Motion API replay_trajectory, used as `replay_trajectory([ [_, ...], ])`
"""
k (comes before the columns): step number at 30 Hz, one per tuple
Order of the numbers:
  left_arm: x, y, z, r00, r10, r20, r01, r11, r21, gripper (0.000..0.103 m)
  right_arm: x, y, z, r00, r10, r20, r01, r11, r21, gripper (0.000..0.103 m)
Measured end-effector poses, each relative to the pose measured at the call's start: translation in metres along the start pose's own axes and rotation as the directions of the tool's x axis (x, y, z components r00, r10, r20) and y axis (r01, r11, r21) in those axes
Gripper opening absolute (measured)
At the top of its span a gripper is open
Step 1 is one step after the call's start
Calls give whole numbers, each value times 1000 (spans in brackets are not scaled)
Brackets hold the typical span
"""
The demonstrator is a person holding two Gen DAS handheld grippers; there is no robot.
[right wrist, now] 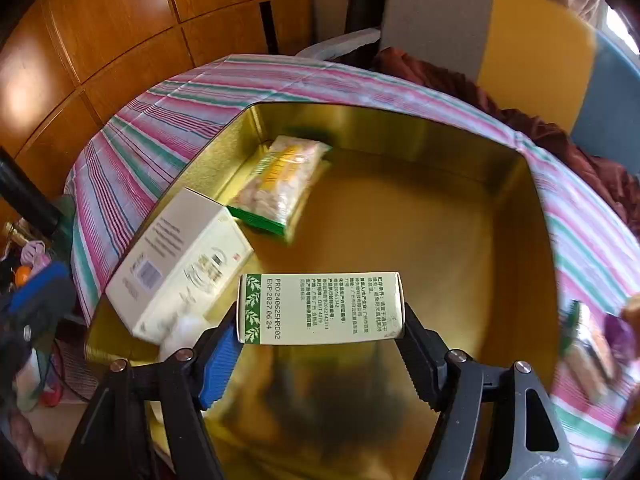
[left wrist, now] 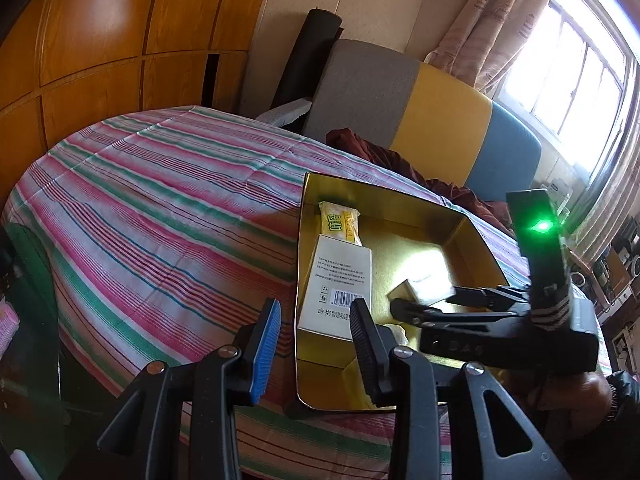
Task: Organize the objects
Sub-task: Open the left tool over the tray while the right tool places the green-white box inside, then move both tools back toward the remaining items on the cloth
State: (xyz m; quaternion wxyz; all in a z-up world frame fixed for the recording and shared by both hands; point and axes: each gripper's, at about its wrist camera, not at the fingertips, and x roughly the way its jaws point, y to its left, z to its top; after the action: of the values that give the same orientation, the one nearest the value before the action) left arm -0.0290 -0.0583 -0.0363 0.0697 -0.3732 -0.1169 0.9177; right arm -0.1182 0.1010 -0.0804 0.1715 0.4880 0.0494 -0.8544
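A gold tin (left wrist: 304, 248) (right wrist: 516, 208) sits on the striped bedspread. It holds a white carton (left wrist: 342, 288) (right wrist: 180, 272) along its left wall and a snack packet (left wrist: 340, 222) (right wrist: 280, 184) behind that. My right gripper (right wrist: 320, 340) is shut on a pale green box (right wrist: 320, 308) (left wrist: 424, 286) and holds it over the tin's floor. In the left wrist view the right gripper (left wrist: 420, 304) reaches in from the right. My left gripper (left wrist: 316, 336) is open and empty, astride the tin's near left wall.
The striped bedspread (left wrist: 160, 216) spreads left of the tin. A grey, yellow and blue headboard (left wrist: 440, 120) and a dark red cloth (left wrist: 400, 160) lie behind. Blurred packets (right wrist: 592, 344) lie on the bed right of the tin. Wooden wardrobe doors (left wrist: 100, 40) stand at the back left.
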Motion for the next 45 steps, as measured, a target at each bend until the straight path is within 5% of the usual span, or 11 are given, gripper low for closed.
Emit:
replay_trajectory([
  [6, 2, 0, -3, 1000, 4, -10, -3, 1000, 2, 36, -5, 14, -2, 994, 102, 48, -98, 993, -70, 103],
  [22, 2, -31, -12, 999, -14, -33, 17, 993, 114, 36, -71, -47, -41, 988, 3, 153, -17, 996, 87, 103],
  [31, -1, -70, -9, 998, -57, -36, 63, 973, 220, 36, -126, -138, -65, 967, -190, 170, 153, 966, 207, 103],
  [36, 0, -108, -9, 993, -104, -60, 118, 940, 319, 36, -159, -217, -93, 938, -322, 132, 261, 902, 345, 103],
  [41, 4, -156, -13, 983, -154, -103, 183, 891, 416, 42, -179, -298, -130, 895, -442, 66, 351, 787, 507, 103],
  [45, 11, -204, -17, 970, -191, -148, 241, 820, 519, 43, -192, -347, -160, 896, -442, 47, 302, 683, 665, 103],
])
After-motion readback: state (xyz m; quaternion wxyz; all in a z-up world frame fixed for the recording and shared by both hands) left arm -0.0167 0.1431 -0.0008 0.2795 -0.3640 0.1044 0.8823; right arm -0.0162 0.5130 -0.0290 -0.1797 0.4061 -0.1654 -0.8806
